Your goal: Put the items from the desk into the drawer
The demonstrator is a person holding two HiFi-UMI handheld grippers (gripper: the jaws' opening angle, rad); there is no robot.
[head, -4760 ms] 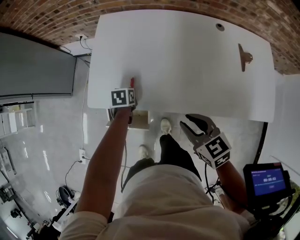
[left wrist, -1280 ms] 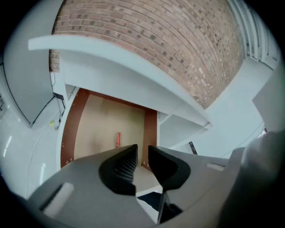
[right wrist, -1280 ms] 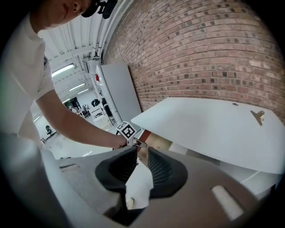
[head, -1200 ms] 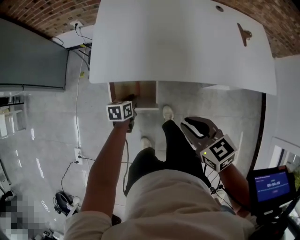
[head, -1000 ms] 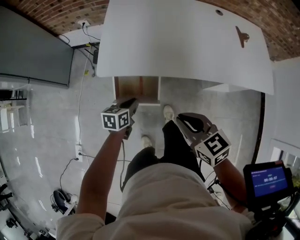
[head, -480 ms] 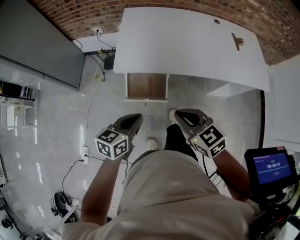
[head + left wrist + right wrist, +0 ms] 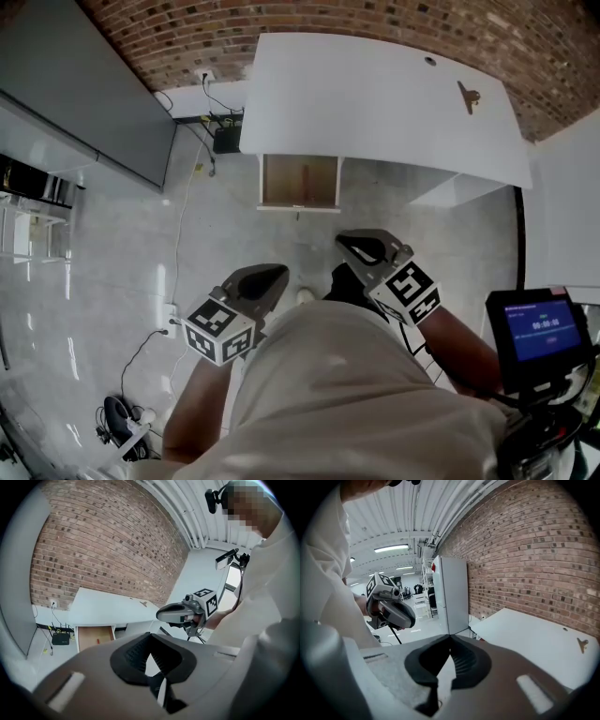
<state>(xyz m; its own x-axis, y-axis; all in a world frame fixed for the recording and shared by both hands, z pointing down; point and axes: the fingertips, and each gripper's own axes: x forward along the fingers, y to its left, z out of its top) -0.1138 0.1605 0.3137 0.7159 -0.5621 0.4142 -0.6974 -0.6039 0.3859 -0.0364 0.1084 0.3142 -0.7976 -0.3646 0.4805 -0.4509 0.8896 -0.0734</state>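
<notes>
- Head view, risk first: a reach with closed jaws could knock the small brown item (image 7: 466, 95) off the surface (image 7: 356, 94) near its far-right edge.
- That item sits well apart from both grippers, beyond the open drawer (image 7: 281, 183).
- Both empty: left gripper (image 7: 267, 275) and right gripper (image 7: 352, 246), jaws pressed together, near the body.

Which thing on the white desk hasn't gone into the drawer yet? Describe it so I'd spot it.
Find the big white desk against the brick wall and look to its right end, away from the open drawer. There lies a small brown item, long with a crosspiece; the only other mark nearby is a round grey hole in the desktop.
</notes>
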